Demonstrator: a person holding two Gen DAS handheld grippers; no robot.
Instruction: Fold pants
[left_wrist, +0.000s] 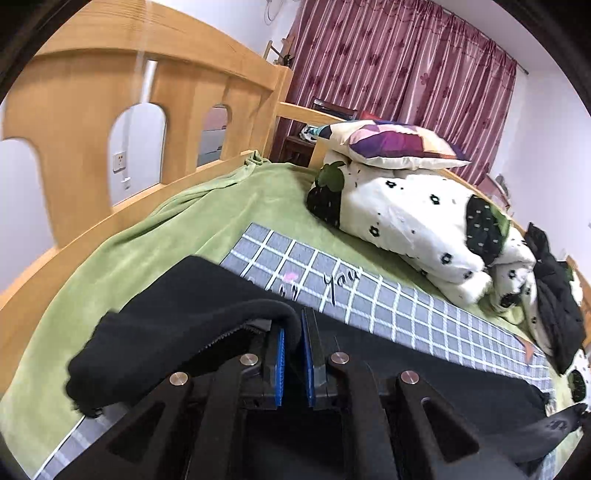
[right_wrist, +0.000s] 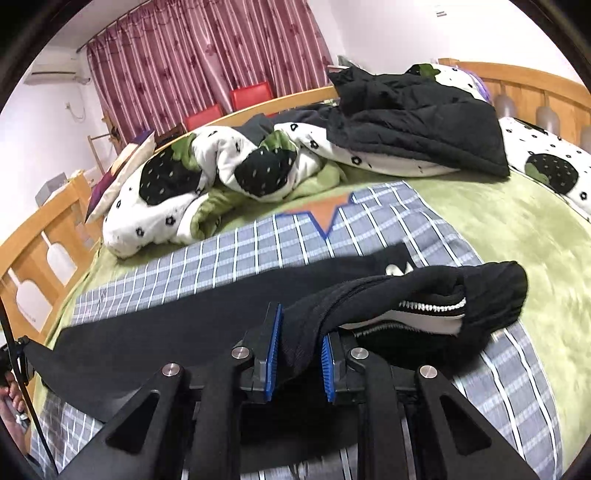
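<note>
Pants (left_wrist: 155, 343) pinched in both down-tilted grippers' jaws.

Right gripper (right_wrist: 299, 354) pinches black pants (right_wrist: 369, 295) — above the checked sheet (right_wrist: 258, 243).

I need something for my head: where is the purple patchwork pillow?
In the left wrist view the pillow sits upper centre, on top of the strawberry-print quilt, in front of the red curtains.
</note>
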